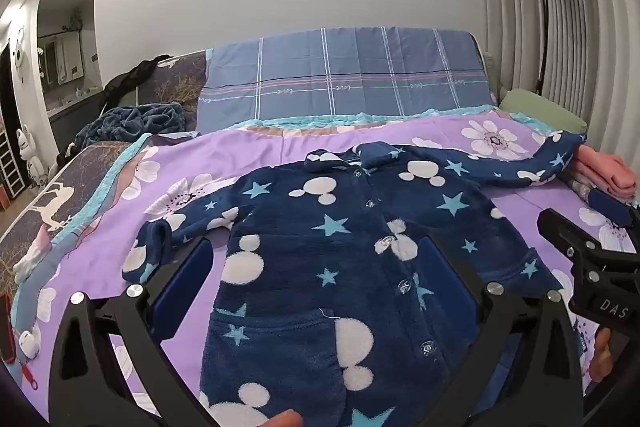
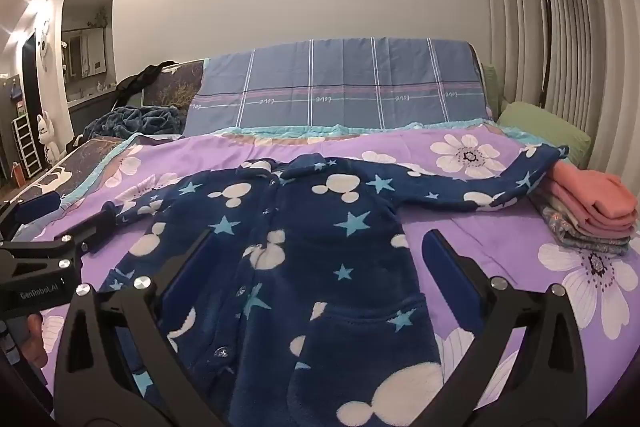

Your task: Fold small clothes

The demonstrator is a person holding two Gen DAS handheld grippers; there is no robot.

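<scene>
A small navy fleece pyjama top printed with pale stars and white mouse-head shapes (image 1: pixel 340 247) is lying face up, buttoned, on the purple flower-print bedsheet (image 2: pixel 500 227), collar toward the blue checked pillow (image 1: pixel 340 75); one sleeve is stretching out toward a stack of folded pink and patterned clothes (image 2: pixel 592 215), its cuff resting against that stack, while the other sleeve is bunching near the opposite side. The left gripper (image 1: pixel 320 267) is hovering over the body of the top with its jaws standing wide apart and nothing between the pads; the right gripper (image 2: pixel 320 267) is doing likewise, spread fully and holding nothing. The step in hand looks like the first fold, probably bringing a sleeve in across the chest; doing it well is likely meaning pinching the thick fleece at cuff and shoulder seam together, lifting only slightly so the body is staying flat, and laying the sleeve straight; the crumpled sleeve is probably needing smoothing first.
</scene>
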